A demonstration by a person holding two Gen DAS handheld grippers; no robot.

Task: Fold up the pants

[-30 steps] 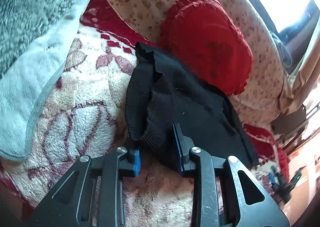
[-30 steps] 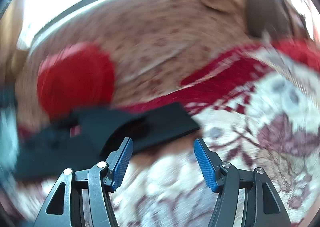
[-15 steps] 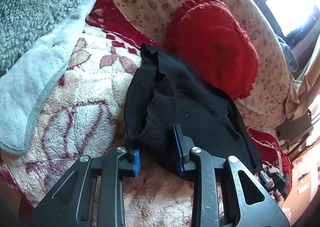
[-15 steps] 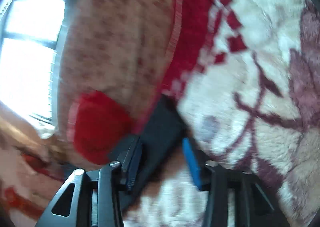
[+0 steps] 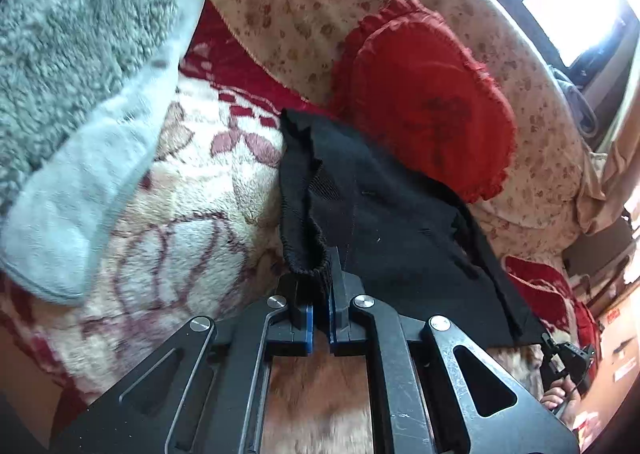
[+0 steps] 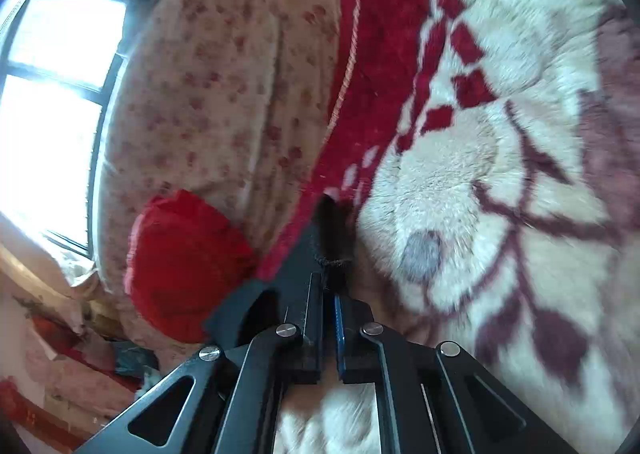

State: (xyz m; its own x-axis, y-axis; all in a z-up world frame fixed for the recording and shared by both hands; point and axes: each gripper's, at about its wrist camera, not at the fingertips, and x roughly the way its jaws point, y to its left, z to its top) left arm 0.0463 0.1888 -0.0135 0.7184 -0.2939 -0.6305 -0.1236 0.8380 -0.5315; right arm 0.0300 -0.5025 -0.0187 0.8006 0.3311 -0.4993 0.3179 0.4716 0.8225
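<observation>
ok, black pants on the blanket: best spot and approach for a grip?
Probably the edges. The pants lie flat on the blanket, so come in low from the near side. The left gripper has pinched the bunched ribbed waistband; the right gripper has just closed on a leg-end corner.

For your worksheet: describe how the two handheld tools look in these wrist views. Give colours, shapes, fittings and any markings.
Both look alike. The left tool and right tool have matte black angular linkage arms with triangular cut-outs, joined by round silver pivot screws. Each finger carries a blue pad on its inner face. The metal shows light scuffing. No cables, labels or sleeves are visible.
</observation>
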